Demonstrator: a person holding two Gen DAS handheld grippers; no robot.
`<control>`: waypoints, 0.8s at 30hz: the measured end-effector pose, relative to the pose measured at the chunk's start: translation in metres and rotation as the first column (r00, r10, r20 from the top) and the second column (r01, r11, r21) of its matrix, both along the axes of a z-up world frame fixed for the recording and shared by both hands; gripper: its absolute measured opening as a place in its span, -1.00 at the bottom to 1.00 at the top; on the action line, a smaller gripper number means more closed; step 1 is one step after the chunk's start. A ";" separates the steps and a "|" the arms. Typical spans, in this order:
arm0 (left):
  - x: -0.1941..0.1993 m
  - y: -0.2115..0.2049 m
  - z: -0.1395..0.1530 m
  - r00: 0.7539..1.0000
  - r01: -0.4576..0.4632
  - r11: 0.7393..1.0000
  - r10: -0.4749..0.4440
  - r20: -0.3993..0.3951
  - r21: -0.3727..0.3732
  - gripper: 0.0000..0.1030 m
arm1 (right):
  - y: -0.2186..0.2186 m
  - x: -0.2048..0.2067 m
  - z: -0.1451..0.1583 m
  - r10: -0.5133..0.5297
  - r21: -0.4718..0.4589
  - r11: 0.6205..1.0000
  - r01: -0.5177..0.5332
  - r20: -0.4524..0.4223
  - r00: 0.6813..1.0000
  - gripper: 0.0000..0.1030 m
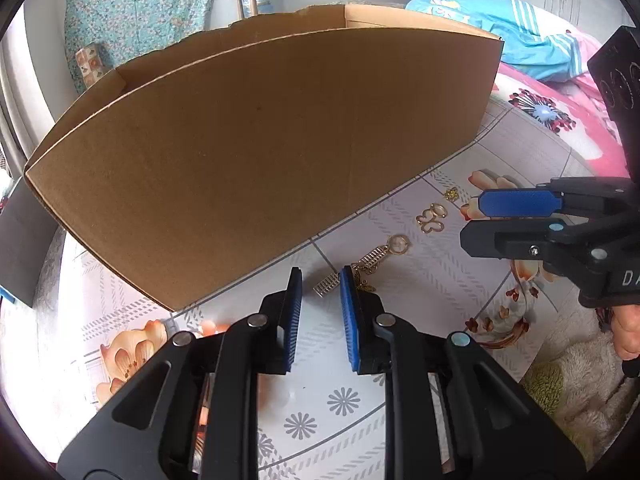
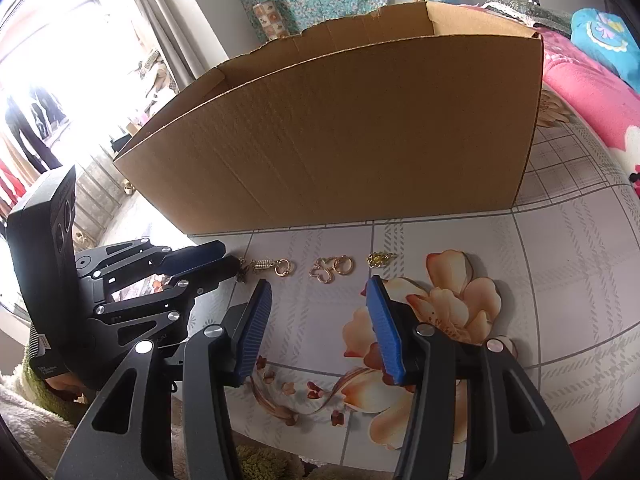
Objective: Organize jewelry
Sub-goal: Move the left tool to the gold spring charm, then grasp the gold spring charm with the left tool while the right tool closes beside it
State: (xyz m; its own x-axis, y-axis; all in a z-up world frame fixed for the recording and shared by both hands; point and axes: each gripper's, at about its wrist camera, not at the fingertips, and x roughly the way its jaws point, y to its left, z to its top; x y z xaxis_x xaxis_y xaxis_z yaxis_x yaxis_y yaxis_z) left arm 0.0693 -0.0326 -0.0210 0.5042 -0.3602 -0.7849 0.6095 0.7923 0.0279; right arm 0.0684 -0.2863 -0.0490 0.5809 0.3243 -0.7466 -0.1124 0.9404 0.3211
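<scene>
Left gripper [image 1: 320, 280] released over gold clasp charm [image 1: 370, 260]; right gripper [image 2: 320, 284] released nr butterfly charm [image 2: 322, 271], cardboard box [image 2: 340, 132] behind.

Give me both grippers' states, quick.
Left gripper: open, holding nothing, fingertips at the gold bar charm.
Right gripper: open, empty.

Black claws [image 1: 320, 278], ribbed blue pads [image 2: 256, 332]

Cardboard box [image 1: 260, 152] interior concealed behind its near wall. Gold chain piece [image 1: 362, 270] partly masked by the left gripper [image 1: 320, 292]. Smallest gold item [image 2: 381, 259] too small to identify.
</scene>
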 end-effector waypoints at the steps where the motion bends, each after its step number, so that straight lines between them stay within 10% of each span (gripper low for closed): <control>1: 0.001 -0.001 0.000 1.000 0.005 1.000 -0.005 -0.002 0.001 -0.67 | 0.000 0.001 0.000 0.002 0.002 1.000 -0.002 -0.001 1.000 -0.05; 14: -0.007 -0.010 0.001 0.998 0.049 0.999 -0.050 0.026 0.008 -0.92 | 0.001 0.001 0.000 0.000 0.014 1.000 0.000 0.000 1.000 -0.05; 24: -0.018 0.019 0.005 1.000 -0.024 0.992 0.025 0.008 -0.126 -0.93 | 0.011 -0.008 0.015 0.016 -0.037 0.999 -0.015 0.021 1.000 -0.05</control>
